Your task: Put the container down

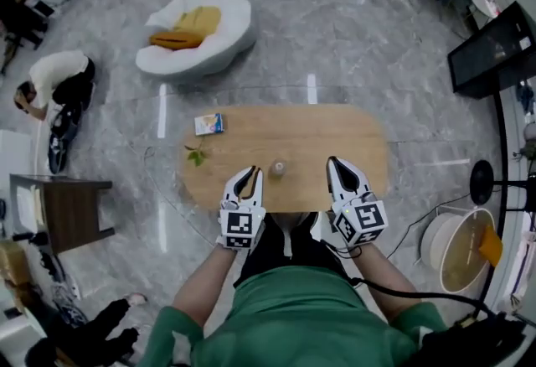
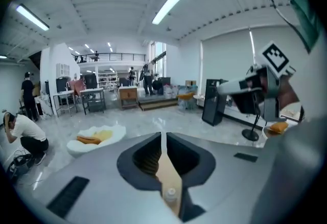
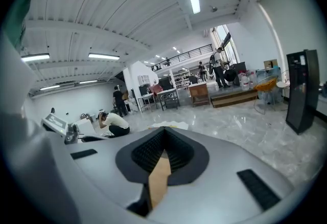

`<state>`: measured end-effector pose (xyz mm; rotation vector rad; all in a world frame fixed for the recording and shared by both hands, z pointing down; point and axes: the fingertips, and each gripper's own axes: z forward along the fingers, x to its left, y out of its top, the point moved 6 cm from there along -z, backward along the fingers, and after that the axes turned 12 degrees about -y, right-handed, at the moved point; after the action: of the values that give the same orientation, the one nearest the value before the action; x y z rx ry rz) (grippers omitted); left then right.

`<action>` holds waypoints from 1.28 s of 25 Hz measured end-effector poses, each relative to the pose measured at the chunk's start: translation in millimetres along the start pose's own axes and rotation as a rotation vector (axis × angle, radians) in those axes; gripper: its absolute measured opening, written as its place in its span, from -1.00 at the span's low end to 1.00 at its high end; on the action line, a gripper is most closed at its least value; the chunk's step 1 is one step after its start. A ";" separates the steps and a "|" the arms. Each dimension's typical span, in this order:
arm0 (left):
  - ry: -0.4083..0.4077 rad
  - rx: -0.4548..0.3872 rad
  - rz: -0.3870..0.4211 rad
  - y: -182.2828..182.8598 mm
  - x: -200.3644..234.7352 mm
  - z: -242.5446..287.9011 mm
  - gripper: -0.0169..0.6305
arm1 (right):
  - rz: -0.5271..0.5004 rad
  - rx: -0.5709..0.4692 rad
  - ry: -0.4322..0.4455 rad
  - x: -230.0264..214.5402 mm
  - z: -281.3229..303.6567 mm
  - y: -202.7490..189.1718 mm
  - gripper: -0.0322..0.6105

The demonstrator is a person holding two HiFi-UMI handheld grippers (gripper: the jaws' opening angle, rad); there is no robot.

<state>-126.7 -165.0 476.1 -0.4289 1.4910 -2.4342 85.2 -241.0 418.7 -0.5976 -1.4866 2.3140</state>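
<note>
My left gripper [image 1: 250, 173] had its jaws pressed together with nothing between them. In the left gripper view only a thin seam showed where the left gripper's [image 2: 162, 138] tips met. The small pale see-through container with a whitish cap [image 1: 278, 167] stood upright on the oval light-wood table [image 1: 335, 135], near the middle of the table's near edge. It was just to the right of my left gripper and touched neither gripper. Looking along the left jaws, I could see the same container [image 2: 170, 195] low in the dark opening behind the closed tips, resting on the tabletop and free of the pads. I could not tell what, if anything, was inside it.

My right gripper [image 1: 333, 162] hung over the table's near edge on the other side of the container. In the right gripper view the right gripper's [image 3: 163, 133] jaws were closed tip to tip and gripped nothing.

Toward the table's far left corner lay a small blue-and-white packet [image 1: 209, 123], and a green leafy sprig [image 1: 198, 155] lay at the table's left end. On the floor off the table's right end stood a round white tub [image 1: 442, 231] with an orange piece [image 1: 491, 245] in it.
</note>
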 end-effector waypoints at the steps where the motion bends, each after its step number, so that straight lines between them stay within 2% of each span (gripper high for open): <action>1: -0.002 -0.042 0.006 19.7 -4.7 -6.5 -0.81 | -0.004 -0.017 0.006 2.7 -6.1 8.9 -0.86; 7: -0.018 -0.241 0.028 112.1 -35.6 -52.0 -0.82 | -0.019 -0.130 0.033 17.3 -53.8 52.5 -0.86; 12: -0.034 -0.333 0.092 157.2 -55.6 -83.3 -0.82 | -0.024 -0.203 0.030 25.2 -83.8 80.5 -0.86; 19: -0.043 -0.358 0.114 159.2 -75.0 -94.7 -0.82 | -0.025 -0.267 0.003 15.6 -109.3 96.6 -0.86; 23: -0.059 -0.344 0.124 163.7 -86.3 -99.3 -0.81 | -0.025 -0.284 -0.015 11.1 -117.6 103.4 -0.86; 32: -0.083 -0.421 0.168 190.0 -96.1 -108.5 -0.81 | -0.035 -0.302 -0.032 6.3 -122.5 109.5 -0.86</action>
<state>-67.0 -125.2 248.1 -0.4559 1.9189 -1.9479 137.3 -186.9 272.3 -0.6064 -1.8634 2.0972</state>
